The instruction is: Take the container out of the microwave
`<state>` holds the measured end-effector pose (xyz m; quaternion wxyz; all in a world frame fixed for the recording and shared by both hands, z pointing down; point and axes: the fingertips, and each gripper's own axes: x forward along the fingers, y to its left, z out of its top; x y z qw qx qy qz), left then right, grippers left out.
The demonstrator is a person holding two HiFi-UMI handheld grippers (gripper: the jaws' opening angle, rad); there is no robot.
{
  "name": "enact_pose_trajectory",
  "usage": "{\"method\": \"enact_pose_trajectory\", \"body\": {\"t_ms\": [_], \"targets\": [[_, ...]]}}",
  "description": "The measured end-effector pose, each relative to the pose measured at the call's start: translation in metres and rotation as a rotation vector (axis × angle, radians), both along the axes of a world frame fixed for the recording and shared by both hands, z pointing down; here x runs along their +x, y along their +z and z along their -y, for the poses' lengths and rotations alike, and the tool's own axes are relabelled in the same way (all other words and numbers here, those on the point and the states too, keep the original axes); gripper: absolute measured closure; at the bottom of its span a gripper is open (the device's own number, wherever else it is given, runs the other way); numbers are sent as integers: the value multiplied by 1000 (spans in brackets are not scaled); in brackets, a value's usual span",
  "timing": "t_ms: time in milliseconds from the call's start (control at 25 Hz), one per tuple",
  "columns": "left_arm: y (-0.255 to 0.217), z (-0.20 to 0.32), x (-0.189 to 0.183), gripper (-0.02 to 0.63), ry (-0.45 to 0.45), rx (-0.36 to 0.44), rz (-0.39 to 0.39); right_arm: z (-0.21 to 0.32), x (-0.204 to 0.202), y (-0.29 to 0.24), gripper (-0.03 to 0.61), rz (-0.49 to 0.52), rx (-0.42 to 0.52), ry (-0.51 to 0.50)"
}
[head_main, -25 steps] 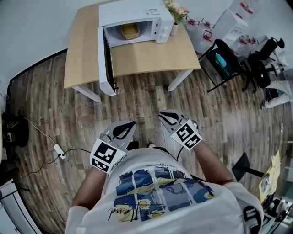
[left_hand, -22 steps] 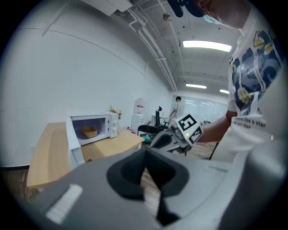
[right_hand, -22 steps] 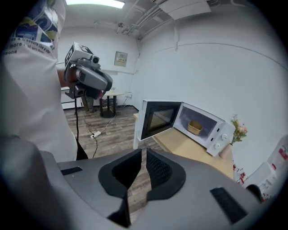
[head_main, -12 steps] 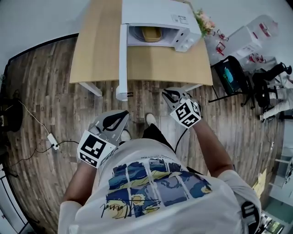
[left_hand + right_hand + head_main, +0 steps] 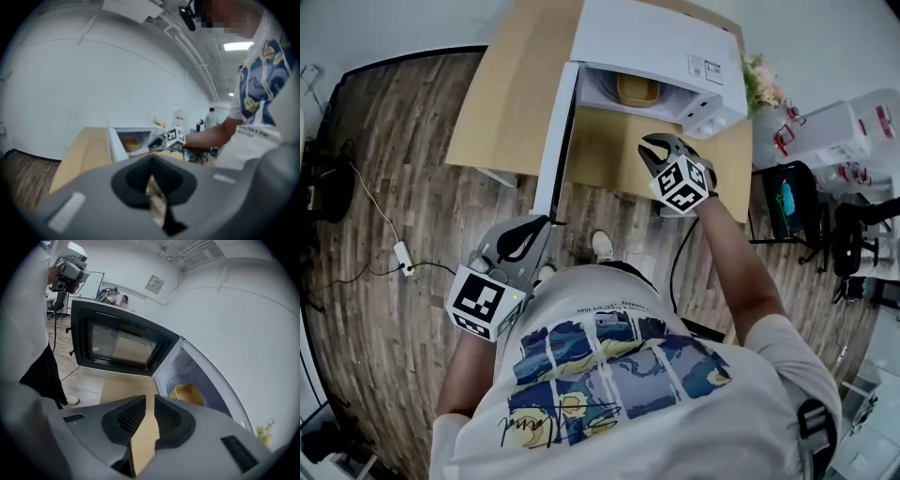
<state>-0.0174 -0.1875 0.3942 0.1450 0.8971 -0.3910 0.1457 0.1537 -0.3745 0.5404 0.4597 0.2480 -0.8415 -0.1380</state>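
Observation:
A white microwave (image 5: 656, 42) stands on a wooden table (image 5: 525, 84) with its door (image 5: 558, 141) swung wide open to the left. Inside sits the yellow container (image 5: 636, 89), also seen in the right gripper view (image 5: 187, 393) and the left gripper view (image 5: 131, 144). My right gripper (image 5: 654, 145) hovers over the table just in front of the cavity, jaws slightly apart and empty (image 5: 150, 401). My left gripper (image 5: 532, 232) hangs lower, beside the door's outer edge, shut on nothing (image 5: 151, 176).
A vase of flowers (image 5: 759, 80) stands right of the microwave. A black chair (image 5: 792, 202) and white boxes (image 5: 853, 122) crowd the right side. A power strip with cable (image 5: 398, 253) lies on the wood floor at left.
The person has stepped up to the table. The right gripper has risen and moved forward from over the floor to just before the microwave opening. The left gripper stays low.

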Motion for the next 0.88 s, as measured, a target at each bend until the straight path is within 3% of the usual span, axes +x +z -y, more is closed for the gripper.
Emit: {"method": "enact_pose_trajectory", "body": {"t_ms": [320,600,880], "targets": [[1,36,15,604,-149,-18,30,93,6,28,514,-55,13,-68],[2,52,19,604,-251,-32,27,133,5,54,508,-104,21,-104],[0,69,19,604,-283,-27,44,154,-1,68,508,-142,18,-140]]}}
